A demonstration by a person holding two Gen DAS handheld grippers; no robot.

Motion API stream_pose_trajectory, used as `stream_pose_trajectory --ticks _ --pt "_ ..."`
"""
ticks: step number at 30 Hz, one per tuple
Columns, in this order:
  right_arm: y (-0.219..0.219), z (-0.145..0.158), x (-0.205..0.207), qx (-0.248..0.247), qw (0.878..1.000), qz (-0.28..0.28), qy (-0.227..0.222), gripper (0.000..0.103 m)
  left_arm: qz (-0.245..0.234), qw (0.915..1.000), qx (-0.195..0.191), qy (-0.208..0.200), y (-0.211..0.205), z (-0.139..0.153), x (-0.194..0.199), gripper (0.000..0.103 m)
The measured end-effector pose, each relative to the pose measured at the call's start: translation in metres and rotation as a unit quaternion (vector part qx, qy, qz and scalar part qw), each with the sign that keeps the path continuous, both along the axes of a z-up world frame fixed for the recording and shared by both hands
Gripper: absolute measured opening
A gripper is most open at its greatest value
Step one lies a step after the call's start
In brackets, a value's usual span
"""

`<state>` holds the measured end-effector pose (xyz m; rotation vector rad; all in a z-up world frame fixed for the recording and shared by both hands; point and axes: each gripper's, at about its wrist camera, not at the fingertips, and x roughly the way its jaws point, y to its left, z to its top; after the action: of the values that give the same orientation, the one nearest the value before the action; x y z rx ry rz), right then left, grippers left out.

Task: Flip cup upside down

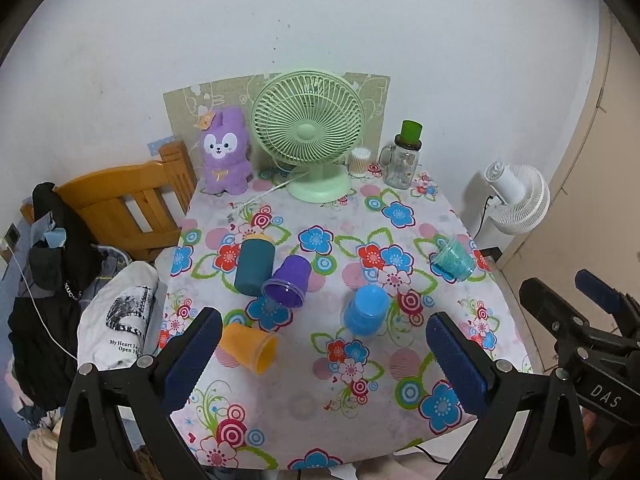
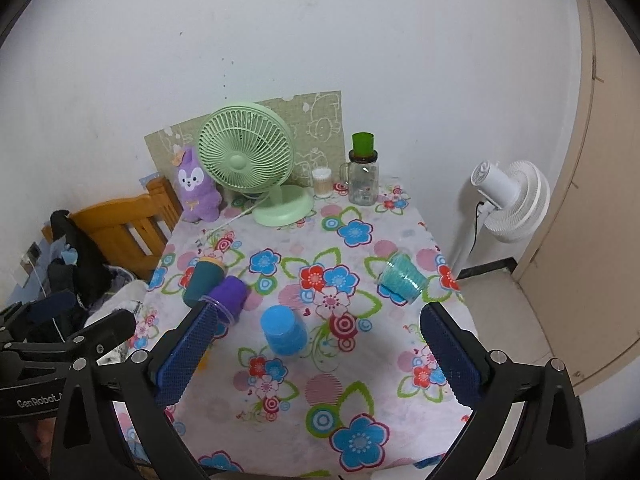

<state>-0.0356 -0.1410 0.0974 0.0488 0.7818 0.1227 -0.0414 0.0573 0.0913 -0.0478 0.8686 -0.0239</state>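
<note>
Floral tablecloth (image 1: 320, 360) against white wall (image 1: 320, 20); both tools (image 1: 320, 344) (image 2: 316, 340) spread wide, grasping nothing

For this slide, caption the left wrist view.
Open left gripper above floral table with five scattered cups.

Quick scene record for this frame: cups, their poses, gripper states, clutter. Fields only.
surface: table with floral cloth
blue cup: upside down, rim on the cloth
purple cup: on its side, mouth toward the camera, against the dark teal cup
dark teal cup: on its side
orange cup: on its side, mouth to the right
teal glitter cup: on its side
left gripper: open, empty
right gripper: open, empty
back of table: green fan, purple plush, glass jar
</note>
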Motion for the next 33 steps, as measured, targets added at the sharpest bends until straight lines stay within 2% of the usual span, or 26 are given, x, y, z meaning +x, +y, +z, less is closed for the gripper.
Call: stream_pose_trajectory --ticks 33 --pt "0.005 -0.012 0.015 -0.011 1.0 -0.006 0.015 0.102 0.002 0.9998 0.004 0.019 0.004 -0.014 0.013 0.103"
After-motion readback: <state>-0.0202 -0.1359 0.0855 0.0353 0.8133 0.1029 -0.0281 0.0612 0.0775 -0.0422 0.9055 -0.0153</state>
